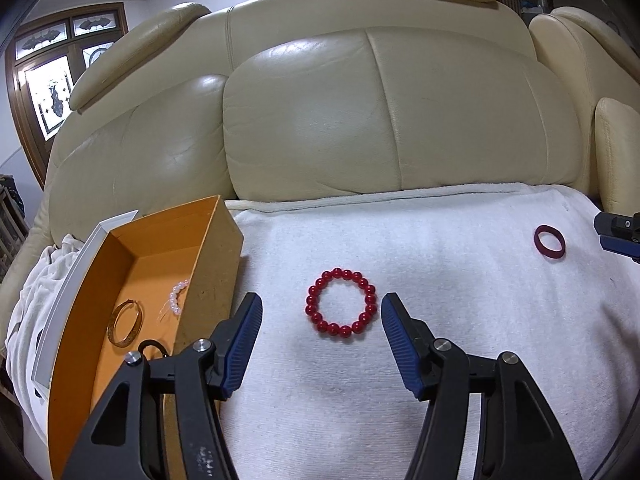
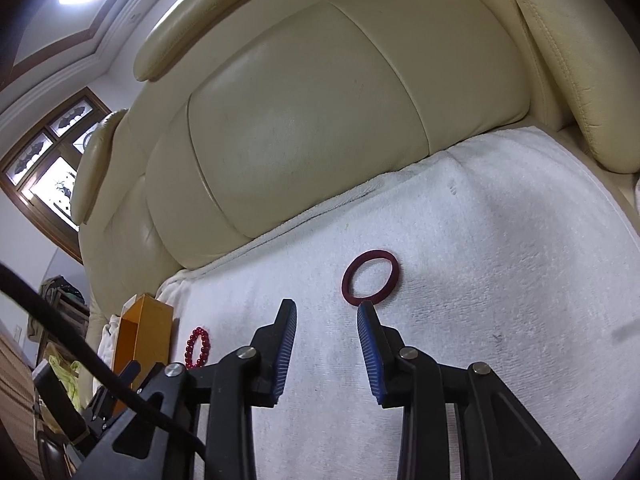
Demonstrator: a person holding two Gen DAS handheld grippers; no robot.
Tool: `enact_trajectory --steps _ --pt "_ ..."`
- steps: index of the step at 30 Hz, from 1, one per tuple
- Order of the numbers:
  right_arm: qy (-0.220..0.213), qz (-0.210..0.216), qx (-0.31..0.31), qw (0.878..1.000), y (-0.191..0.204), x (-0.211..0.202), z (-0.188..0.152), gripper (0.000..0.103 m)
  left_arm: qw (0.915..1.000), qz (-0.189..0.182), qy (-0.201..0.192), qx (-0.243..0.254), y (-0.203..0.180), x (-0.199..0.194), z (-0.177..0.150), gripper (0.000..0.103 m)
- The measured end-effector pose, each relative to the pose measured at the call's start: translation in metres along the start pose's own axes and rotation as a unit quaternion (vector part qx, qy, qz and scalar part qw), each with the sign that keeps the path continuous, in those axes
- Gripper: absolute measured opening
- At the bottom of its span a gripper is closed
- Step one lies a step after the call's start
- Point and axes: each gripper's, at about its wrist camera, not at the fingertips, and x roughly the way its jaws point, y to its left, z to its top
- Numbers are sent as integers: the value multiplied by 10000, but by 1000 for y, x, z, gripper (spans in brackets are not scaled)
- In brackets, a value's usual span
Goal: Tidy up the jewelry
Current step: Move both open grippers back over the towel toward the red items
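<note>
A red bead bracelet (image 1: 341,304) lies flat on the white towel (image 1: 440,280), just ahead of my open, empty left gripper (image 1: 321,305); it also shows in the right wrist view (image 2: 197,347). A dark red ring band (image 1: 549,241) lies at the right. In the right wrist view this band (image 2: 370,277) lies just beyond my open, empty right gripper (image 2: 327,305), near the right fingertip. An orange box (image 1: 136,280) at the left holds a gold bangle (image 1: 125,328), a pearl bracelet (image 1: 177,296) and a black band (image 1: 154,347).
The towel covers the seat of a cream leather sofa (image 1: 360,112). The box's white lid (image 1: 76,284) stands behind it. The right gripper's tip (image 1: 620,236) shows at the right edge. A sofa armrest (image 2: 580,64) rises on the right.
</note>
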Motion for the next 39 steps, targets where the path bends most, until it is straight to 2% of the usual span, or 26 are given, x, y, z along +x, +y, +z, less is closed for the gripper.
enact_trajectory --steps 14,32,39 --pt "92 -96 -29 9999 -5 4 2 34 9998 -74 150 129 -11 9 -2 63" --pt "194 -91 -84 9997 3 18 4 34 9993 -20 261 275 -5 14 -8 63" --pt "196 -172 -41 9997 -3 19 5 34 9989 -170 404 192 -2 20 -8 63"
